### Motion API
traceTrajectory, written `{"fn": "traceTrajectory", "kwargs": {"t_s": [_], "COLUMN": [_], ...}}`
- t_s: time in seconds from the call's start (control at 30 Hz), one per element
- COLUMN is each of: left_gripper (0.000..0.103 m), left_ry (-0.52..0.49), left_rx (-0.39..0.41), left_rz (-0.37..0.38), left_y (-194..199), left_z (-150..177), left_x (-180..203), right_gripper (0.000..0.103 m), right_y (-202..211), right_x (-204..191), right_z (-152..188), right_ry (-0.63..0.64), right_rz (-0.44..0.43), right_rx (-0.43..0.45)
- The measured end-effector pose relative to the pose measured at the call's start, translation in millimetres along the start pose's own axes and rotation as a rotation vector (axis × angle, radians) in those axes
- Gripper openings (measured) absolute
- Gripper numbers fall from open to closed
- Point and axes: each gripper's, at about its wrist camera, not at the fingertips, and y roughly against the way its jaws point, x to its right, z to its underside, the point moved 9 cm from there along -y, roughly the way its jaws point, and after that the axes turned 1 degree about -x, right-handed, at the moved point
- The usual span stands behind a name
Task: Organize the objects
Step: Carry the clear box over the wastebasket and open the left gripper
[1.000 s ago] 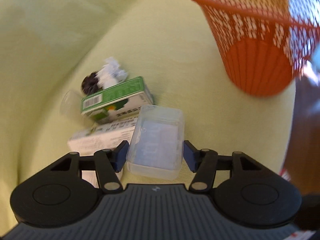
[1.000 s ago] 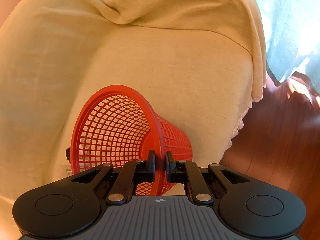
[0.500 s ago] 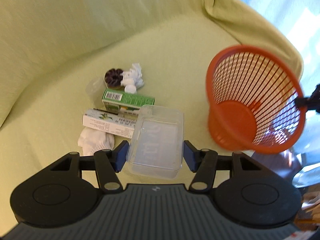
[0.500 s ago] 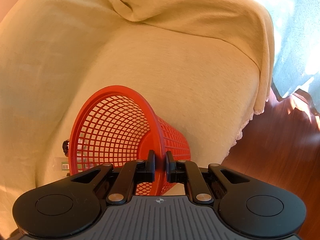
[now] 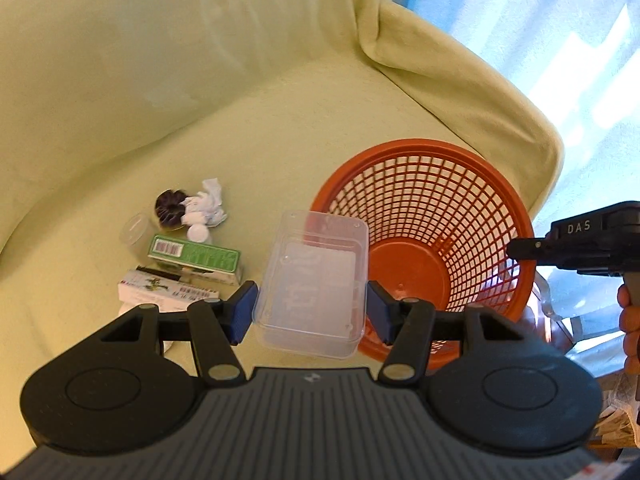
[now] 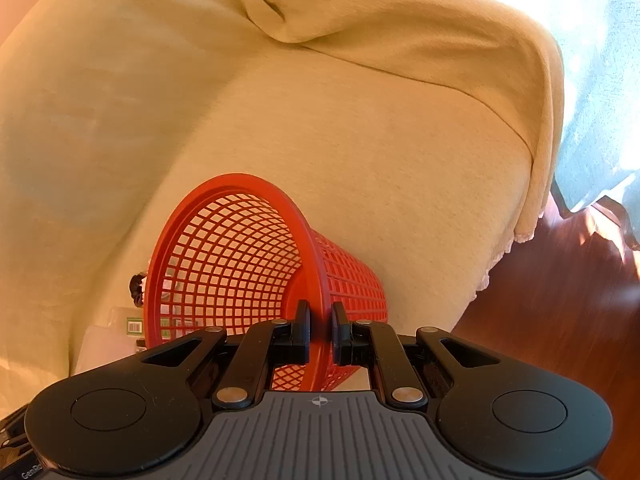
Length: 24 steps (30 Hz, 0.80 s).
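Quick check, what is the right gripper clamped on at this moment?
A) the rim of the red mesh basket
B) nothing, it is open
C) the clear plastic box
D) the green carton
A: the right gripper has its fingers pinched on the rim of the red mesh basket, while the left gripper holds the clear plastic box.

A home living room: a sofa (image 6: 360, 152) draped in a pale yellow-green throw (image 5: 200, 80) fills most of both views, a sunlit sheer curtain (image 5: 540, 20) hangs at upper right, and reddish wooden floor (image 6: 560, 320) shows at lower right.
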Motion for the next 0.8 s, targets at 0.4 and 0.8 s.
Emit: {"fn": "traceTrajectory", "kwargs": {"t_s": [0.4, 0.8], "left_gripper": [0.054, 0.053], "left_ry": [-0.030, 0.000], "left_rx": [-0.031, -0.012], "left_rz": [0.034, -0.002], "left_y": [-17, -13], "left_z": [-10, -23], "left_x": [26, 31], "right_gripper": [0.006, 0.006], "right_y": [1, -4], "right_x": [0, -1], "right_z": [0, -2], "right_ry": [0.007, 0.030], "right_rz": [-0.003, -0.013], "right_rx": [-0.007, -0.022]}}
